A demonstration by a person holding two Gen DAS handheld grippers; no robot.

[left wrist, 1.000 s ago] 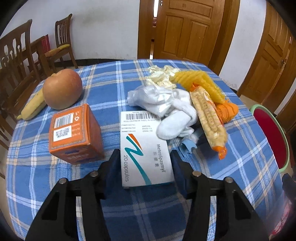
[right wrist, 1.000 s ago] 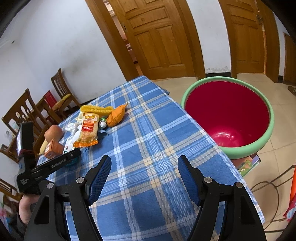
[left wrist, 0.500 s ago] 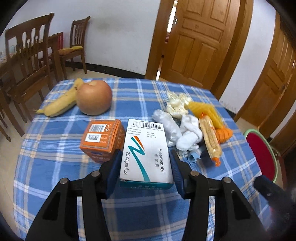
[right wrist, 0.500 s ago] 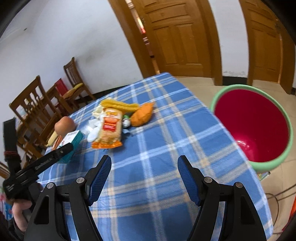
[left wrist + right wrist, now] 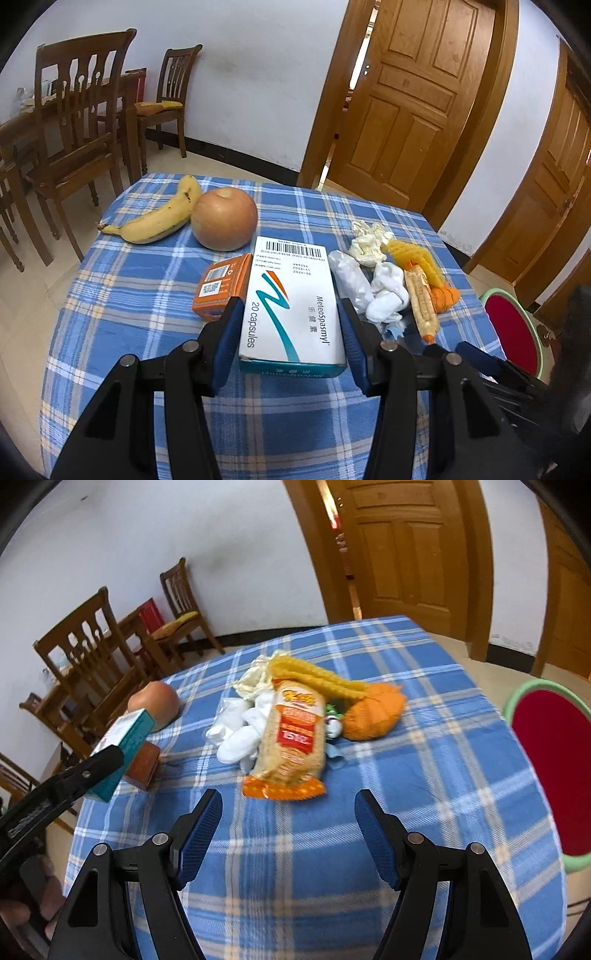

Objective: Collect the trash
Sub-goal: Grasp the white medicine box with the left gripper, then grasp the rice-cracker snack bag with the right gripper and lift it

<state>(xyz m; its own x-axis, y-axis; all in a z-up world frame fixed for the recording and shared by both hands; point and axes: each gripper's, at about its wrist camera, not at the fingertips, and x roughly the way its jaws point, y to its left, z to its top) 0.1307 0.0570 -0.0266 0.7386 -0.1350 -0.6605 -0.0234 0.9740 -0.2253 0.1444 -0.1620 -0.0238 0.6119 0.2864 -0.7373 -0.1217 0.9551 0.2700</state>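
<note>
- The left gripper point(image 5: 290, 328) is clamped on a white and teal medicine box point(image 5: 291, 302), holding it clear above the blue checked table point(image 5: 147, 295).
- The right gripper point(image 5: 288, 823) has its jaws apart with nothing between them, just near of the snack packet point(image 5: 291, 738).
- Crumpled tissues point(image 5: 236, 734), the packet and an orange wrapper point(image 5: 373, 712) lie heaped mid-table.
- The red bin point(image 5: 550, 768) stands off the table's right edge.

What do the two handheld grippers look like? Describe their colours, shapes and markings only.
Both match. The left gripper and right gripper each have two matte black, angular plastic arms with triangular cut-outs and round silver screw heads. Their fingers carry long blue pads with a fine grid texture. Seen side-on from the right wrist camera, the left gripper's black body has small white lettering, too blurred to read. No cables show.
</note>
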